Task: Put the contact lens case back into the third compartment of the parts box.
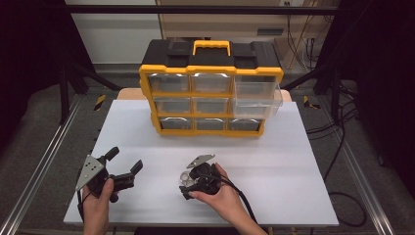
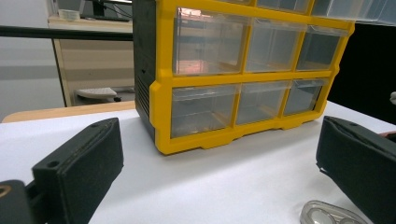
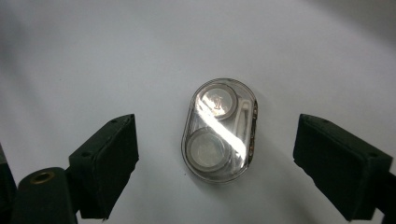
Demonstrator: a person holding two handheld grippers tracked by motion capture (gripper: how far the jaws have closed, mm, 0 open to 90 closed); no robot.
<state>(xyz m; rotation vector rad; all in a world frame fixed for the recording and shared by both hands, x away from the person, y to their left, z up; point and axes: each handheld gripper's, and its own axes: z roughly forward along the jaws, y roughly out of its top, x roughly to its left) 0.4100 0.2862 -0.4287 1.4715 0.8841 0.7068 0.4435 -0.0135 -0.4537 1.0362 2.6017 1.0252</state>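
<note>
Clear case (image 3: 218, 129) between wide-apart jaws

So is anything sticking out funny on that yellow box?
Yes. The top right drawer of the yellow organizer is pulled far out and hangs forward, while the other drawers sit flush. The clear case lies flat on the table, nothing spilled.

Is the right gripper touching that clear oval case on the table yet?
Apart. In the right gripper view the clear case lies flat on the white table between the right gripper's open jaws, with bare table showing on both sides of it.
</note>
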